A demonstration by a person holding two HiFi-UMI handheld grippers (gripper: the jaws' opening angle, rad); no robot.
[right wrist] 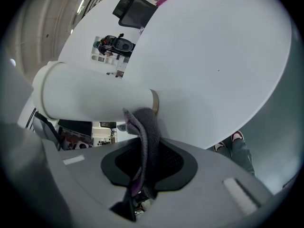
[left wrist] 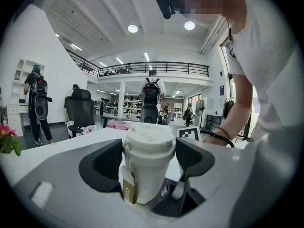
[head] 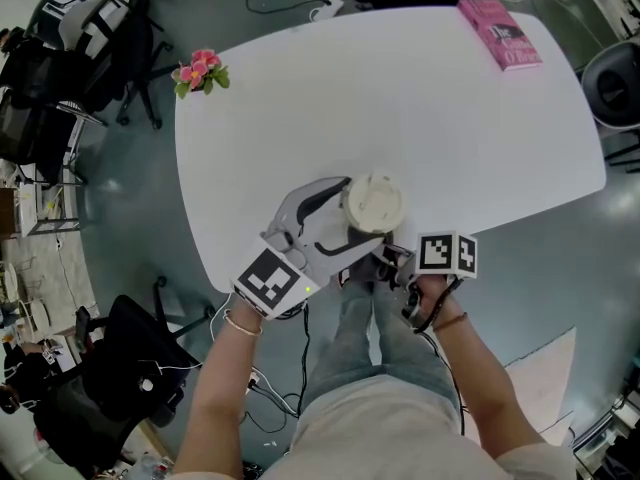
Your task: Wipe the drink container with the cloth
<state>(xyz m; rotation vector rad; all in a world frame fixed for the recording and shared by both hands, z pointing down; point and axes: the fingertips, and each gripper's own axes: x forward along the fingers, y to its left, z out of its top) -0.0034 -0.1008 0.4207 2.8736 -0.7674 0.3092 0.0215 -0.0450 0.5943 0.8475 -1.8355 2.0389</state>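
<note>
— Two grippers by the near edge of the rounded white table (head: 420, 118); poses?
— Nearly level, the left gripper (left wrist: 149, 148) clamps the white lidded paper cup (left wrist: 146, 167), jaws wide; tilted down, the right gripper (right wrist: 146, 163) pinches the grey cloth (right wrist: 145, 132) against the cup's side.

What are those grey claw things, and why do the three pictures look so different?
They're hand-held grippers, one in each of a person's hands. The head view looks down from a camera on the person's head; the other two cameras ride on the grippers. The left gripper is closed around a white lidded cup. The right gripper pinches a grey cloth right by the cup. On the white table lie a pink book and pink flowers.
</note>
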